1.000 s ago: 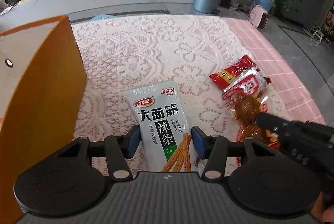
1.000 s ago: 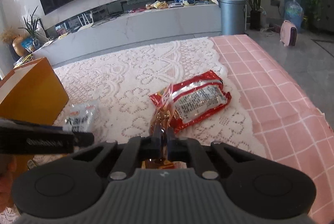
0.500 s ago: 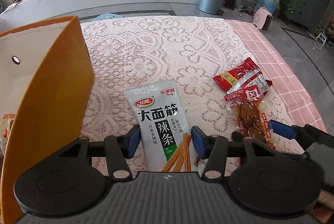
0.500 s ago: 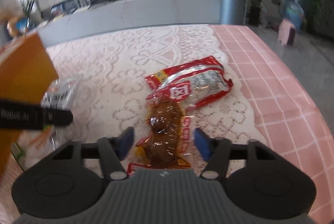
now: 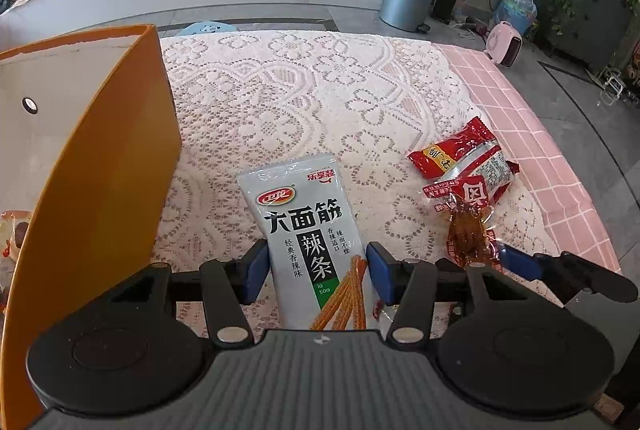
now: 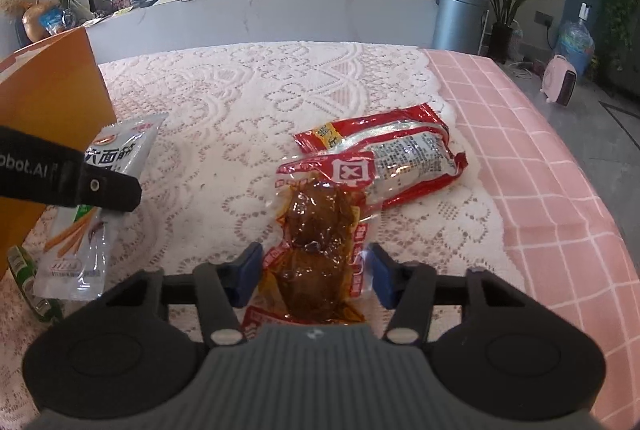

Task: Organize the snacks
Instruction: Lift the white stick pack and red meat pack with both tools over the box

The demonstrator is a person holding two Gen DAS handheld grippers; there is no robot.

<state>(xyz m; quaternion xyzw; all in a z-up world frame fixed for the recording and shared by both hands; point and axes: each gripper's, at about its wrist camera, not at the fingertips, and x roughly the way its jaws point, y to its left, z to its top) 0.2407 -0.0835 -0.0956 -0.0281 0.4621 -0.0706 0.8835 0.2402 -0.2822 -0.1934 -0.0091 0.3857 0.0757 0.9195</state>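
Silver-grey latiao packet, centre of my left view, clamped upright in my left tongs for the orange box at far left. Right tongs just closing, straddling the brown meat pouch without pinching it yet.

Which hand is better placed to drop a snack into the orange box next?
Left. Its tool sits around the white packet, right beside the orange box. The right tool has just been closing around the brown packet, farther from the box.
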